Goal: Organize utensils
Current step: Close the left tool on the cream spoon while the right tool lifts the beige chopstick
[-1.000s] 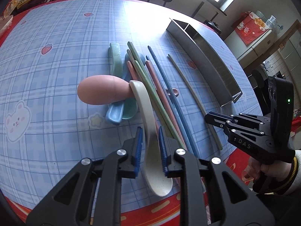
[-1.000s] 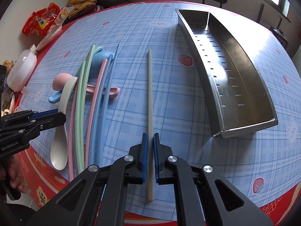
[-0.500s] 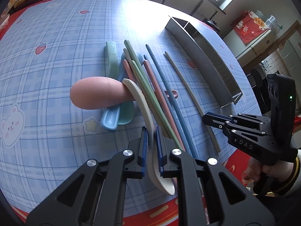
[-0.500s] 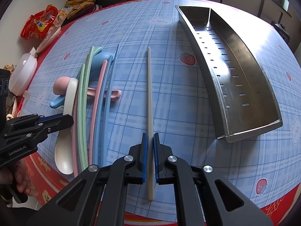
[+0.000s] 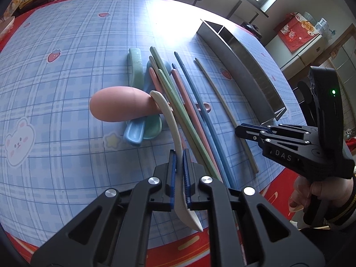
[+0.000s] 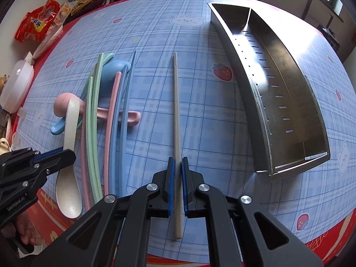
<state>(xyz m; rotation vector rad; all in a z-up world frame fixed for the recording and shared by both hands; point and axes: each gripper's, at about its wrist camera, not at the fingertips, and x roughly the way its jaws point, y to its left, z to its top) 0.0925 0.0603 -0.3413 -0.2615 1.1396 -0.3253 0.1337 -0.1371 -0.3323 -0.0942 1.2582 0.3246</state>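
Left wrist view: your left tongs (image 5: 179, 178) are clamping the handle of the cream spoon (image 5: 171, 124) at the bottom centre of the frame. The spoon's long axis is running up and slightly left, its far end resting against the pink spoon (image 5: 118, 104); its bowl end is sticking out below the pads, towards you. The metal tray (image 5: 244, 75) is lying to the upper right, well apart, its length running diagonally down the right side. Between the spoon and the tray you are seeing the row of green, pink and blue chopsticks (image 5: 189, 111), so I judge the spoon will need lifting over them. Your right tongs (image 5: 244, 131) are sitting at the right edge, nearer the tray than your left.

Right wrist view: your right tongs (image 6: 177, 184) are pinching the cream chopstick (image 6: 176, 102), which is lying alone on the bench (image 6: 211, 122). Its long axis is running straight up the frame. The tray (image 6: 316, 115) is just to the right, roughly parallel with the chopstick, so only a short sideways carry looks needed. The tray is showing a long perforated compartment and a small one at its far end behind a divider; both are looking empty. Your left tongs (image 6: 66, 153) are showing at the lower left, closed on the cream spoon (image 6: 69, 155).
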